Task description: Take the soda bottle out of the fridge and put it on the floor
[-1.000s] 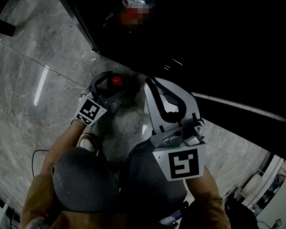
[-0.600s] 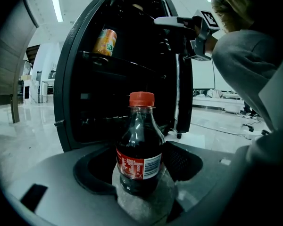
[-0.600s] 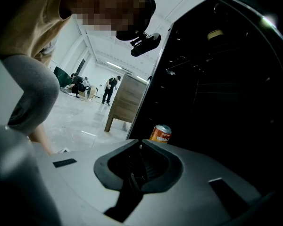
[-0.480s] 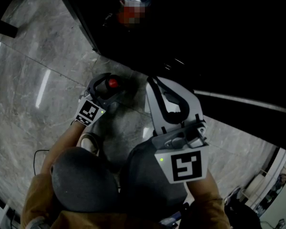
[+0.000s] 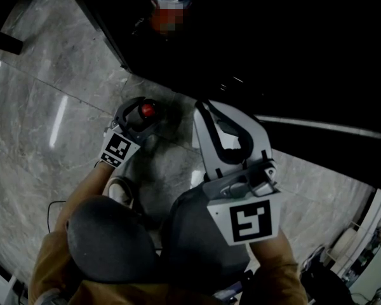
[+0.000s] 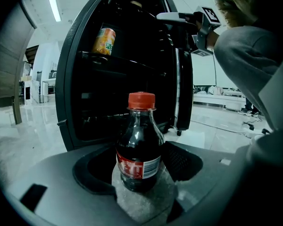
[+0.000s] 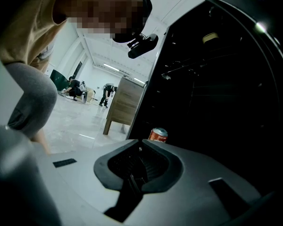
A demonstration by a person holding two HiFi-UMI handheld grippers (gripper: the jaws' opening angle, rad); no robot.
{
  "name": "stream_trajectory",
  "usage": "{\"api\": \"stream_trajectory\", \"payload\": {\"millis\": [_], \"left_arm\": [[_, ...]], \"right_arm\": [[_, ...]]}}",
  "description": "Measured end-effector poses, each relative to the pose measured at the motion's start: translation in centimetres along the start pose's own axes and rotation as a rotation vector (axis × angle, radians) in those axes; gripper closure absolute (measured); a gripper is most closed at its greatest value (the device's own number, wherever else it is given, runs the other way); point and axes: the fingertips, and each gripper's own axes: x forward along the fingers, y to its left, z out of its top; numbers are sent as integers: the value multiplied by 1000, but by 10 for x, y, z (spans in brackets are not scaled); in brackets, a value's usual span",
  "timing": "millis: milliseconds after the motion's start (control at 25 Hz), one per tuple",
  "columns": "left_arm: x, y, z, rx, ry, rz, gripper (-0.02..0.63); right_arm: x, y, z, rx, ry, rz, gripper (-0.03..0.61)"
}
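Note:
A dark soda bottle (image 6: 139, 159) with a red cap (image 5: 147, 110) and a red label stands upright on the marble floor (image 5: 44, 107), in front of the open black fridge (image 6: 132, 69). My left gripper (image 6: 139, 155) sits low at the floor with its jaws on either side of the bottle, open, a little room showing at each pad. In the head view the left gripper (image 5: 140, 116) rings the cap. My right gripper (image 5: 202, 108) hovers beside it to the right, shut and empty, and its tips meet in the right gripper view (image 7: 140, 147).
An orange can (image 6: 104, 40) sits on an upper fridge shelf. A red can (image 7: 157, 135) stands low at the fridge's edge. The fridge door (image 6: 185, 79) hangs open to the right. My shoe (image 5: 117, 186) is just behind the left gripper. A wooden cabinet (image 7: 122, 102) stands further off.
The left gripper and the bottle's cap have shifted slightly left in the head view. The right gripper has barely moved.

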Motion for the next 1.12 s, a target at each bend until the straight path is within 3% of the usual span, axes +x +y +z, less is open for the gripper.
{"api": "stream_trajectory", "payload": {"millis": [440, 720, 760, 800, 880, 1120], "left_arm": [[-23, 1, 34, -24, -91, 12, 319], [-48, 5, 69, -69, -120, 27, 321], [-53, 4, 76, -65, -119, 34, 357], [-57, 4, 83, -58, -113, 40, 440], [-64, 2, 99, -43, -104, 40, 511], [-90, -1, 150, -98, -108, 93, 519]], "right_arm": [[18, 10, -4, 51, 10, 35, 575], [15, 22, 5, 154, 98, 80, 575], [13, 25, 11, 163, 103, 92, 575], [12, 28, 18, 168, 103, 109, 575], [12, 37, 35, 164, 98, 153, 575], [11, 49, 62, 233, 136, 201, 575]]}}
